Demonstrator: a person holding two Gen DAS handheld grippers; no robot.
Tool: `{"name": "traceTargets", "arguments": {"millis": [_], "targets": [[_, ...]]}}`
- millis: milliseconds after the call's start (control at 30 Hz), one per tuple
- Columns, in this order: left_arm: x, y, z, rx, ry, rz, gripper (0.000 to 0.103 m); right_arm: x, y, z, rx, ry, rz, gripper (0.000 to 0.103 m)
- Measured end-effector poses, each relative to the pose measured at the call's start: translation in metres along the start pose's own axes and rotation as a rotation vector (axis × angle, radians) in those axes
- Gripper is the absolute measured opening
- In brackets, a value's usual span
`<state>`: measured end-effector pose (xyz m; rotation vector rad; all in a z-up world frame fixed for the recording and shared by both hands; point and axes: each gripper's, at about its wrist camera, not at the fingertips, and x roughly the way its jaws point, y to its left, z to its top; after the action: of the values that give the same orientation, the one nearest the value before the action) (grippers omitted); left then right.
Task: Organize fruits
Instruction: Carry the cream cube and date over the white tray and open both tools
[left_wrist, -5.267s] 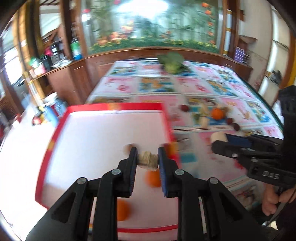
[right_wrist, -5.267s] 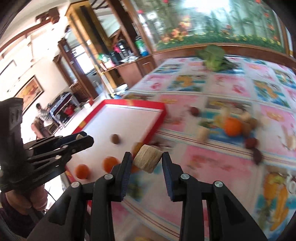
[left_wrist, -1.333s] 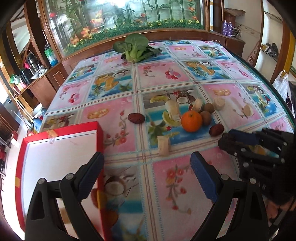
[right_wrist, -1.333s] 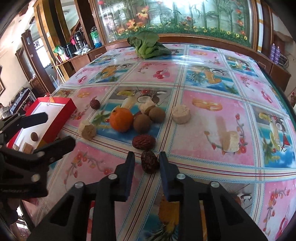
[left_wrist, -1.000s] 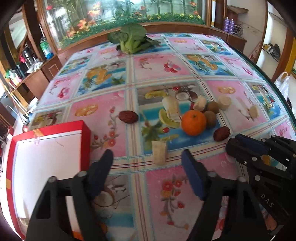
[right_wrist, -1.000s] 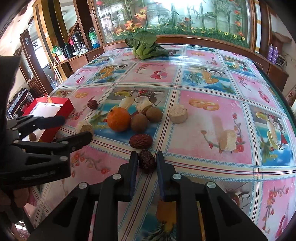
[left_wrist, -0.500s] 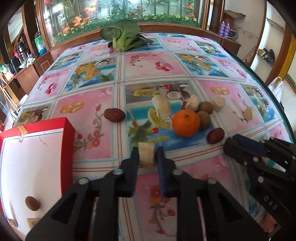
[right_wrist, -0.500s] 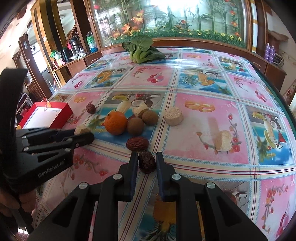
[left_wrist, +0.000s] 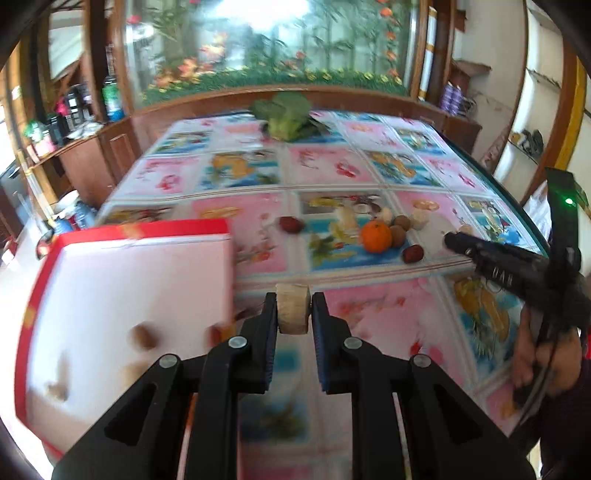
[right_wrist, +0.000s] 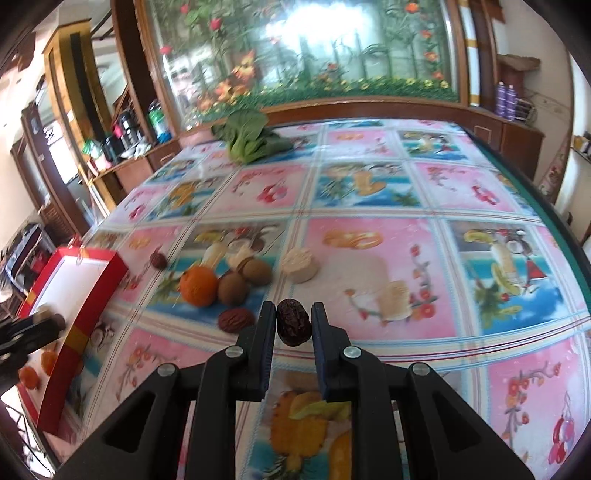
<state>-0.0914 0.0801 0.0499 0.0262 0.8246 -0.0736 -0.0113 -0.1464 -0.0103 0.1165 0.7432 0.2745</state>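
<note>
Hand-held gripper (left_wrist: 294, 314) on our left is pinching a pale chunk (left_wrist: 293, 308), our right one (right_wrist: 294, 322) a date (right_wrist: 293, 326), while we are leaving several fruits outside the red box (left_wrist: 140, 229).

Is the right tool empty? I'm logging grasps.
No, the right tool is shut on a dark wrinkled date, held between its fingers.

Table (right_wrist: 369, 258): covered in a fruit-print cloth.
Far edge: leafy greens (right_wrist: 247, 138).
Left edge: red box (right_wrist: 92, 291).
Middle: orange (right_wrist: 198, 286), brown fruits (right_wrist: 232, 289), pale slices (right_wrist: 300, 265).
</note>
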Motion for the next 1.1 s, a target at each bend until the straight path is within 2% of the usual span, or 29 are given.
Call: {"name": "traceTargets", "arguments": {"millis": [133, 233, 400, 567, 700, 867, 1100], "targets": [[-0.03, 0.04, -0.02, -0.052, -0.037, 0.098, 0.02, -0.004, 0.004, 0.0, -0.008, -0.024, -0.002, 0.018], [-0.049, 0.072, -0.032, -0.097, -0.061, 0.186, 0.02, -0.007, 0.013, 0.002, 0.017, -0.028, 0.064, 0.018], [-0.065, 0.117, -0.042, -0.166, -0.091, 0.284, 0.02, -0.006, 0.07, 0.001, 0.001, -0.012, 0.225, 0.017], [-0.069, 0.137, -0.048, -0.205, -0.106, 0.296, 0.02, 0.002, 0.149, 0.001, -0.088, 0.046, 0.39, 0.017], [-0.064, 0.148, -0.056, -0.223, -0.089, 0.3, 0.02, 0.008, 0.195, -0.004, -0.161, 0.079, 0.448, 0.017], [-0.051, 0.152, -0.057, -0.234, -0.06, 0.284, 0.02, 0.024, 0.222, -0.003, -0.212, 0.09, 0.415, 0.017], [-0.036, 0.154, -0.046, -0.23, -0.06, 0.288, 0.02, 0.052, 0.23, 0.003, -0.183, 0.146, 0.398, 0.017]]}}
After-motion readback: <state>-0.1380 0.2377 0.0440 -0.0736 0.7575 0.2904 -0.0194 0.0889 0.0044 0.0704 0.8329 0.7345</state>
